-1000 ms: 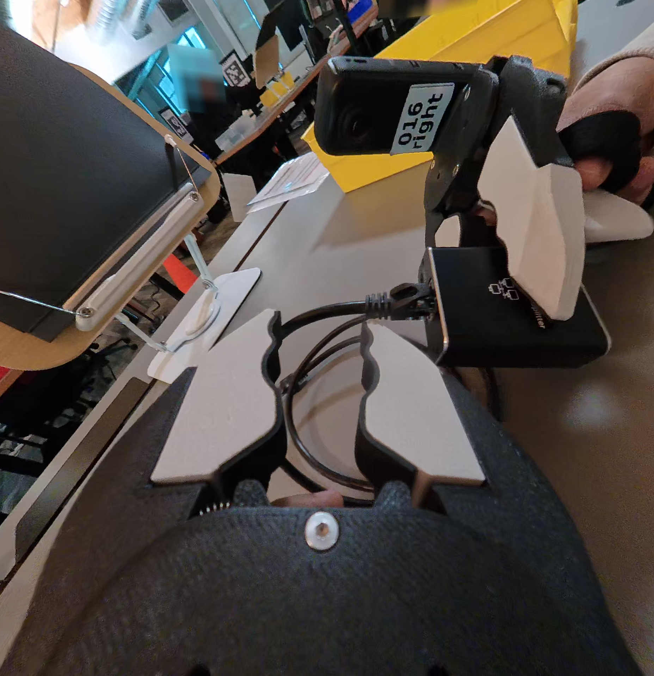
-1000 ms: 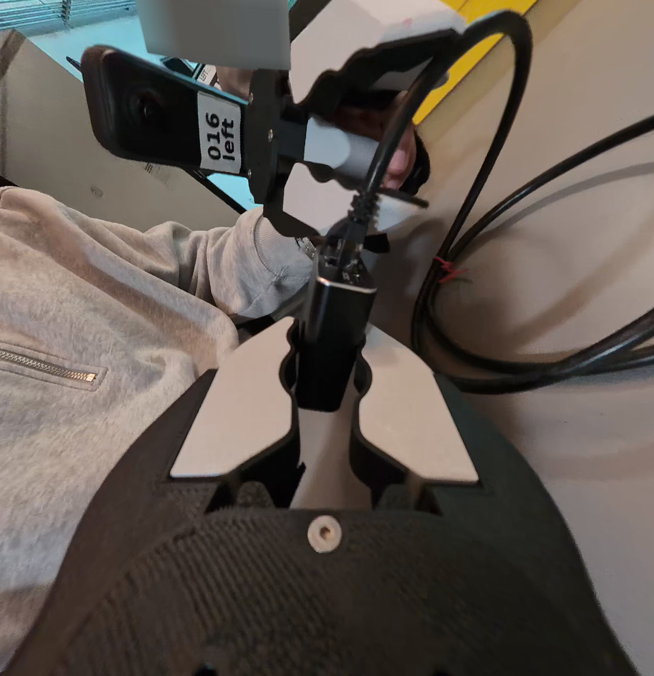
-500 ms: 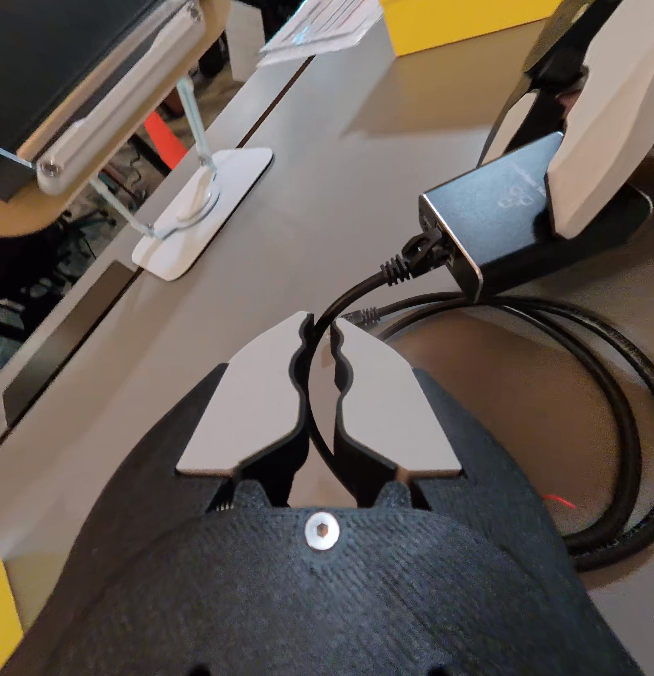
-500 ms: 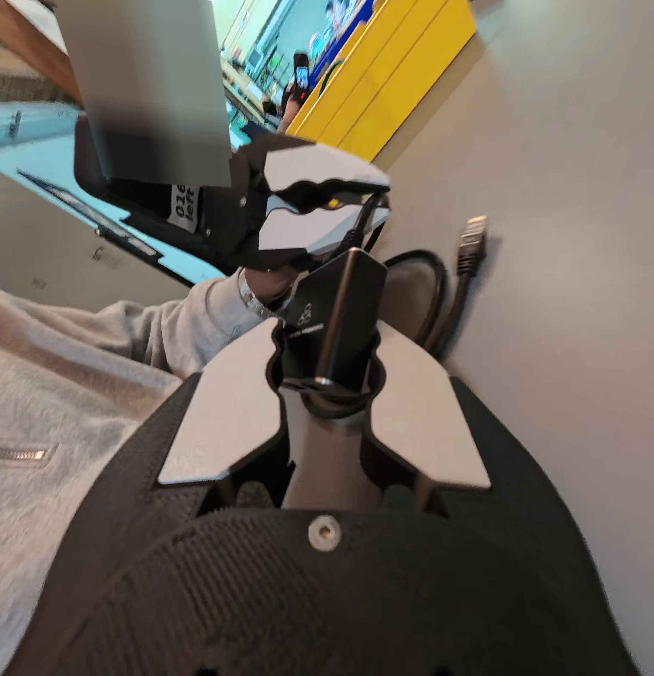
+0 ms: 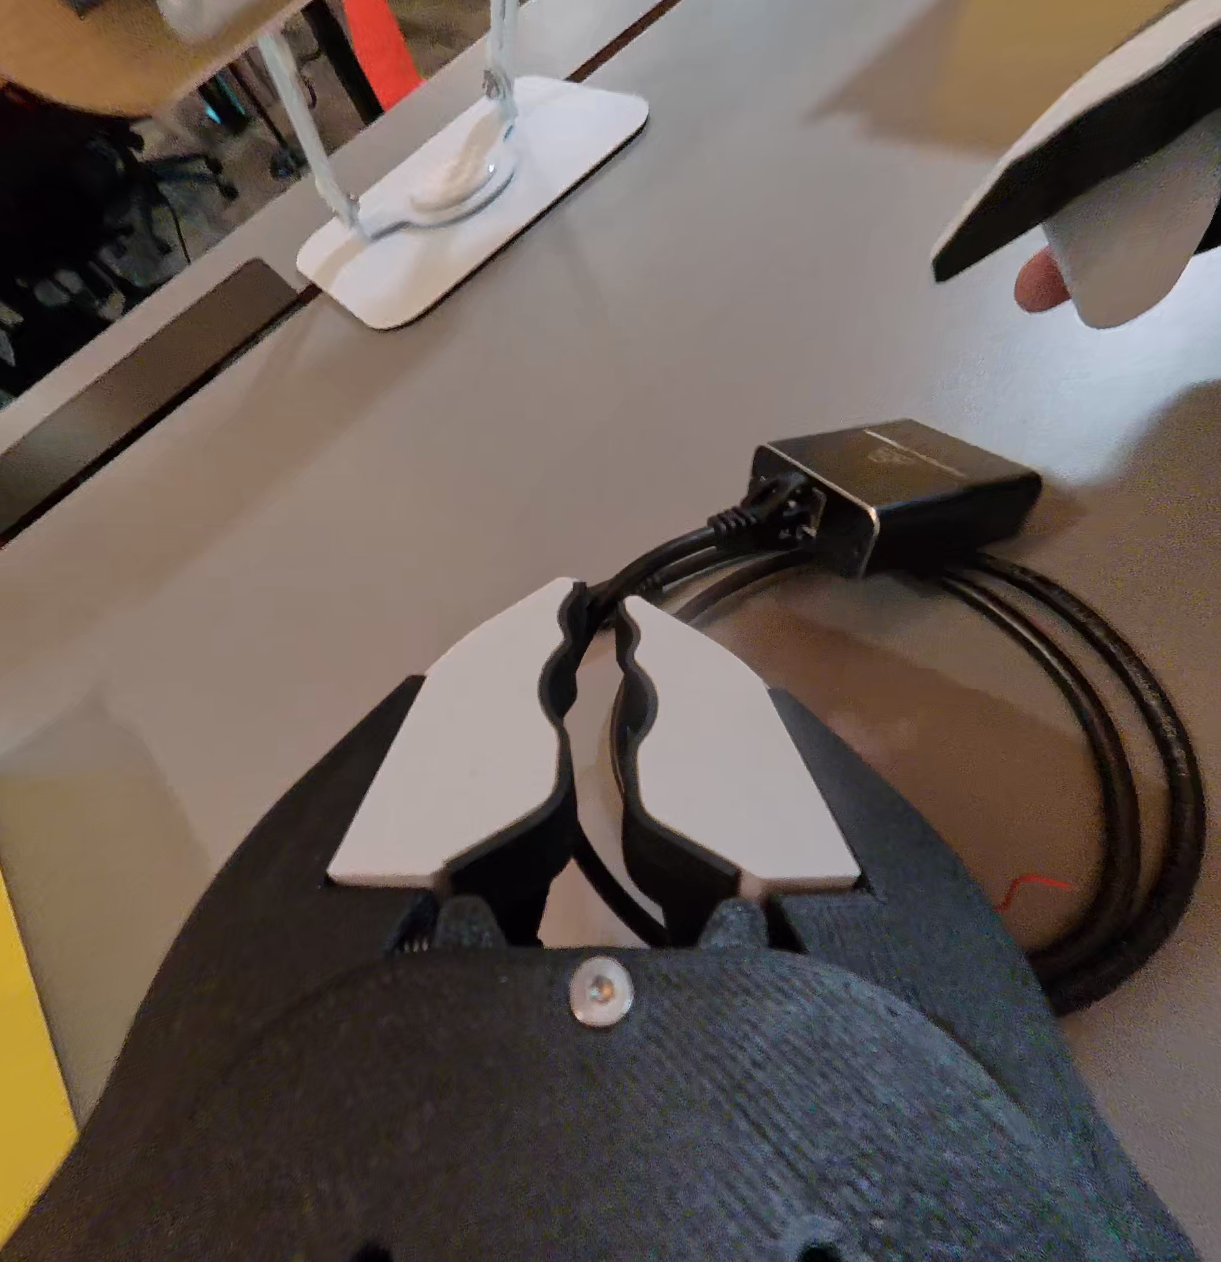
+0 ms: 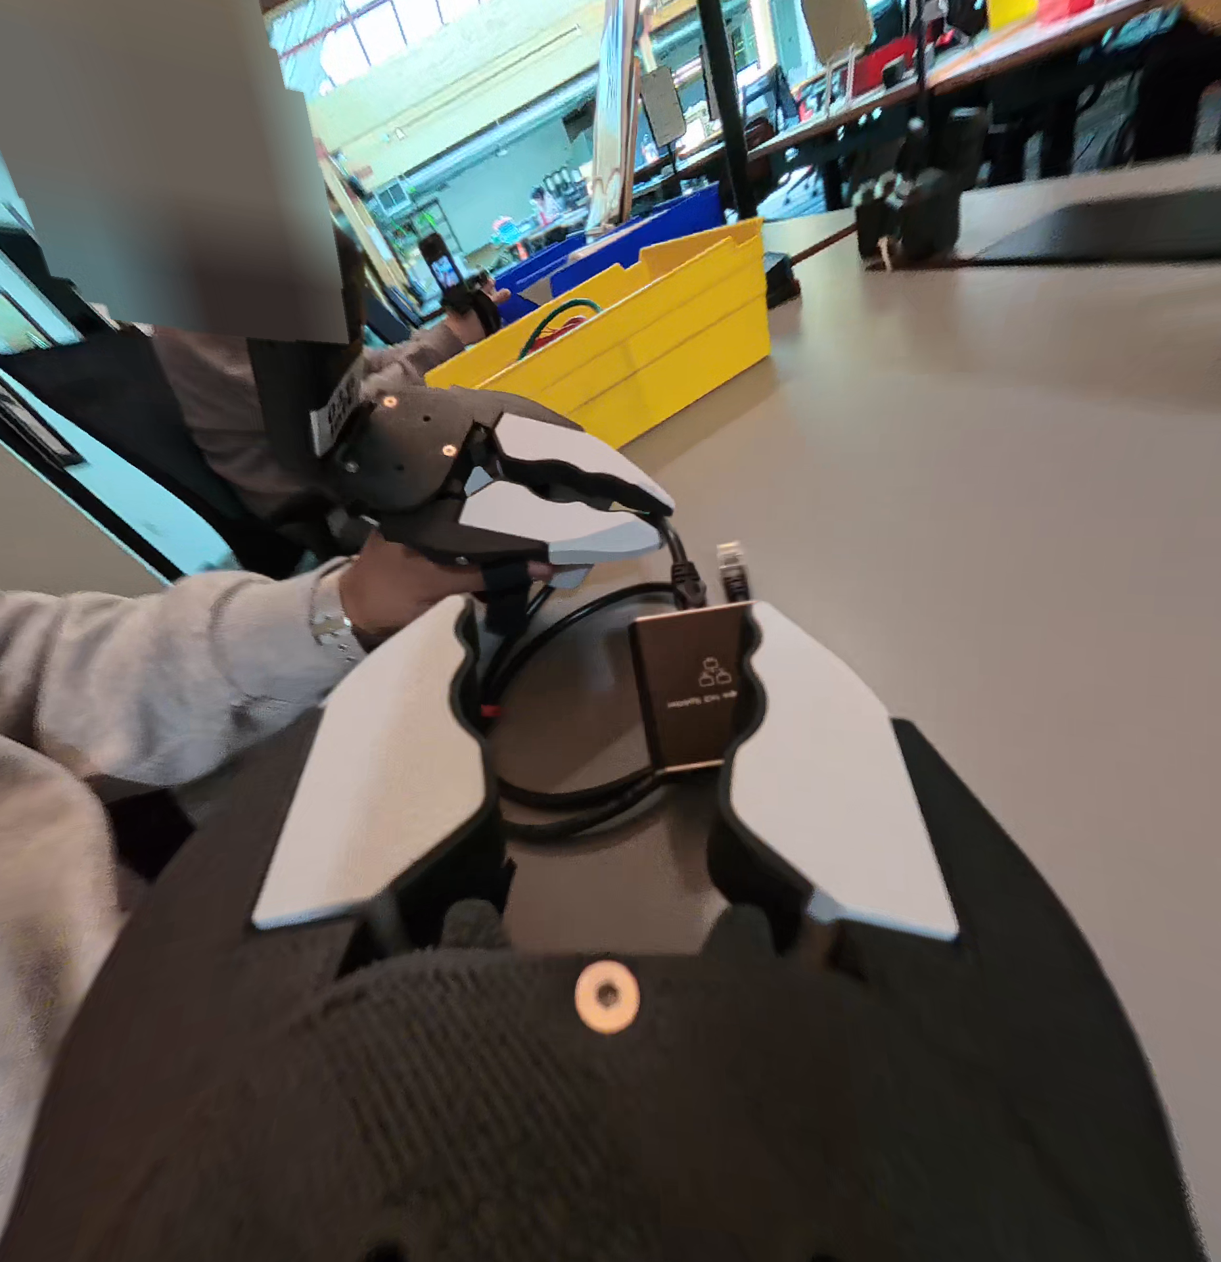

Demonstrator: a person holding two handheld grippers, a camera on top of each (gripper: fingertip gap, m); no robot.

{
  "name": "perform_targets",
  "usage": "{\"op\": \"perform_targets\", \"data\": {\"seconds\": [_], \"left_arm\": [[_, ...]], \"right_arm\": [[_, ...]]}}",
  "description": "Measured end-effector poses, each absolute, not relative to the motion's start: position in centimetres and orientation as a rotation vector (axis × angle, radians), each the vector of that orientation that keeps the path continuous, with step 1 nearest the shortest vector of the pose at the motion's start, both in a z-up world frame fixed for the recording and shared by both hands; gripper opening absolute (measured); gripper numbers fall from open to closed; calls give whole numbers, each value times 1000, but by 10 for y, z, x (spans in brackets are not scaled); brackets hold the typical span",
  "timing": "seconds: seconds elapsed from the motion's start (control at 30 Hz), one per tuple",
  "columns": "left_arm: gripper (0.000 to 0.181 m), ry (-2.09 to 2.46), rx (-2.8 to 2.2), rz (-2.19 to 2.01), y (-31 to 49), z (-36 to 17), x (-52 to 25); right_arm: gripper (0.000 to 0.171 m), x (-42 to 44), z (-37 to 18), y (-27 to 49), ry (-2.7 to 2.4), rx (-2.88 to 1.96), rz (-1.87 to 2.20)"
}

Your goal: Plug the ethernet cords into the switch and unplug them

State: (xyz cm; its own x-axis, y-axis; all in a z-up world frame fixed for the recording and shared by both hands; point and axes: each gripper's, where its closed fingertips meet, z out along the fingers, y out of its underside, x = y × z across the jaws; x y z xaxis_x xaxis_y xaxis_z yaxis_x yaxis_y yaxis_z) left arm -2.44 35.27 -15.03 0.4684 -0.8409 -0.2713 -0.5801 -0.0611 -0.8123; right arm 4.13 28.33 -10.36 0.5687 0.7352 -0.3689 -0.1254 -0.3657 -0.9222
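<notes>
The black switch [image 5: 894, 492] lies flat on the grey table, resting on a coil of black ethernet cord [image 5: 1045, 655]. One plug [image 5: 778, 505] sits in its port. My left gripper [image 5: 601, 601] is shut on that cord a short way back from the plug. In the right wrist view the switch [image 6: 696, 690] lies between the tips of my wide-open right gripper [image 6: 608, 614], which holds nothing. A second, loose plug [image 6: 731, 563] lies just beyond the switch. The left gripper [image 6: 652, 526] shows there pinching the cord. One of the right gripper's fingers [image 5: 1106, 157] hangs above the switch.
A yellow bin [image 6: 662, 341] stands on the table behind the left gripper. A white stand base [image 5: 478, 198] sits at the far left by a dark slot [image 5: 137, 382] in the table edge. A grey sleeve [image 6: 150, 683] crosses the left side.
My right gripper opened, let go of the switch and lifted away; the switch now lies on the table. My left gripper closed on the cord and drew back from the switch.
</notes>
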Motion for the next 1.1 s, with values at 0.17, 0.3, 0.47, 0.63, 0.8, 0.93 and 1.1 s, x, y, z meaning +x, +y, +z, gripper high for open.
{"op": "perform_targets", "data": {"seconds": [0.17, 0.3, 0.47, 0.63, 0.8, 0.93, 1.1], "left_arm": [[6, 1127, -1816, -414, 353, -149, -38], [6, 1083, -1830, -483, 351, -147, -44], [6, 1063, -1803, -550, 346, -142, -48], [7, 1102, -1746, -615, 338, -138, -44], [6, 1149, -1629, -793, 322, -126, -33], [5, 1206, -1507, -853, 309, -115, -28], [6, 1203, -1533, -845, 312, -120, -30]], "right_arm": [[83, 27, -113, 288, -681, -1727, 713], [83, 28, -130, 300, -828, -1737, 329], [89, 22, -151, 306, -987, -1757, 109], [83, 24, -149, 308, -945, -1790, 193], [79, 24, -162, 303, -978, -1905, 310], [70, 21, -172, 298, -1046, -1938, 313], [59, 22, -170, 297, -1036, -1930, 310]]}}
